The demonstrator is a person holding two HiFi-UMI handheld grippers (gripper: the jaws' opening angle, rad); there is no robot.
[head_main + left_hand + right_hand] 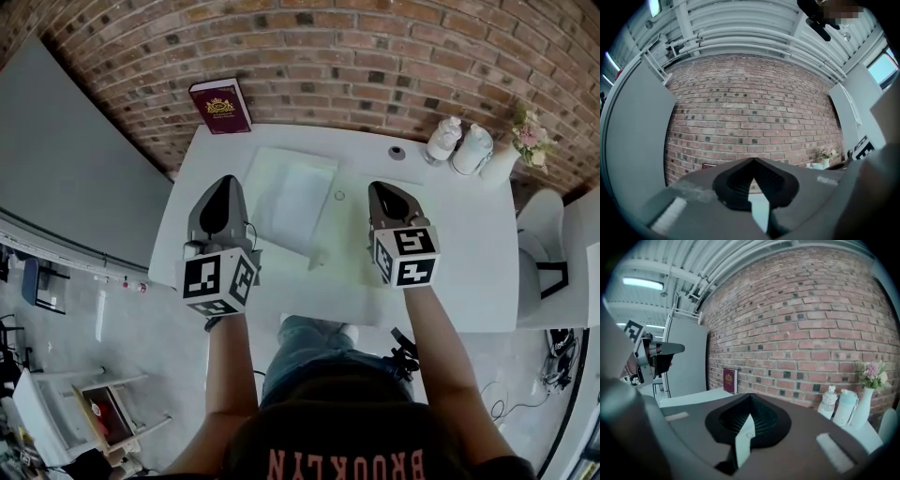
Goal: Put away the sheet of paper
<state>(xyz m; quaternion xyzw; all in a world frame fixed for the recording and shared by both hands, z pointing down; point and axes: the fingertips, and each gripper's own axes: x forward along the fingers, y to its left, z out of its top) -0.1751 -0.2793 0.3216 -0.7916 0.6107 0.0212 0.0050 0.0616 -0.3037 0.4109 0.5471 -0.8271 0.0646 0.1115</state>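
We look down on a white desk [450, 253] set against a brick wall [356, 56]. The sheet of paper [292, 195] lies on the desk, left of centre, with its far edge towards the wall. It sits between the two tools as we see them from the head view.

The left tool [223, 184] points towards the wall, and from above it overlaps the sheet's left edge. In the left gripper view its jaws are pressed together at the tips with nothing between them. The right tool [380, 189] is held to the right of the sheet, clear of its edge. In the right gripper view its jaws are likewise pressed together and empty, and only the pale desk shows through the gap behind the tips.

A small ring [339, 195] rests on the desk just beside the sheet's right edge. A dark red book [221, 106] leans on the wall at the far left corner. Two white bottles [443, 139] and a vase of flowers [511, 150] stand at the far right.
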